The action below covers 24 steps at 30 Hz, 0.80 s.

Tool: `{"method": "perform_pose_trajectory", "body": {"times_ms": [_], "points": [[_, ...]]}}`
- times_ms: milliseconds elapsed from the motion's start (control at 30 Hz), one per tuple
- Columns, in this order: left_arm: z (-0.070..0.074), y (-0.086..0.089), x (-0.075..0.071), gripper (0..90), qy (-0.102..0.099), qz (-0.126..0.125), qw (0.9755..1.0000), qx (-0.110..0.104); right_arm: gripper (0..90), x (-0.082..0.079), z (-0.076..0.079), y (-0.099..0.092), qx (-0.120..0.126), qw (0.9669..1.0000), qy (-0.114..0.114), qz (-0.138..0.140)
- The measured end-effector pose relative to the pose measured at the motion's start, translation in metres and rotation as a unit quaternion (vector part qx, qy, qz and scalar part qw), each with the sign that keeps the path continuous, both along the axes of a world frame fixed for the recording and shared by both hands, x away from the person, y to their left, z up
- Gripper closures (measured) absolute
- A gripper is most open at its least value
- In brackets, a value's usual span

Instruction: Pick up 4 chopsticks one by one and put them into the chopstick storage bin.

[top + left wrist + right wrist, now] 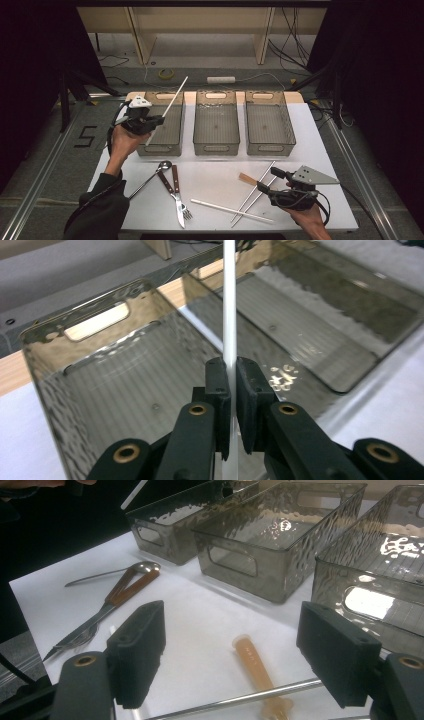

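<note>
Clamping the long thin white plastic stick (pixel 168 107), left gripper (pixel 159 120) has its jaws tight on the lower part; the long axis runs from 7 up to 1 o'clock over the leftmost smoky clear plastic bin (pixel 175 131), straight below. Right gripper (pixel 267 182) rests wide open, empty, near the metal chopsticks (pixel 257 191), well apart from that bin.

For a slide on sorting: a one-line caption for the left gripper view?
Left gripper shut on a white stick, held above the smoky plastic bin.
</note>
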<state>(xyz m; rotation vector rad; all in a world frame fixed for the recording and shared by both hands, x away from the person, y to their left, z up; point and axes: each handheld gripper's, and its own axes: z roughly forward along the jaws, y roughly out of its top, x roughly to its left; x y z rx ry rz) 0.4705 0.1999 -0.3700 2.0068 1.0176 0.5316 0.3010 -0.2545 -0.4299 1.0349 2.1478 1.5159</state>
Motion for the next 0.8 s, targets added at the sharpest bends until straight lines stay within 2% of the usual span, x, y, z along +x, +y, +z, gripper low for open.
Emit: {"method": "perform_pose_trajectory", "body": {"times_ms": [67, 433, 800], "points": [[-0.004, 0.004, 0.009, 84.3, 0.006, 0.014, 0.9999, 0.004, 28.6, 0.0, 0.0, 0.0, 0.001, 1.0, -0.001, 0.0], [-0.019, 0.012, 0.03, 84.3, 0.025, 0.054, 0.9983, 0.0, 28.6, 0.0, 0.0, 0.0, 0.002, 1.0, 0.0, 0.001], [-0.038, 0.015, 0.04, 84.3, 0.052, 0.084, 0.9951, -0.009, 28.6, 0.0, 0.0, 0.0, 0.002, 1.0, 0.001, 0.001]]}}
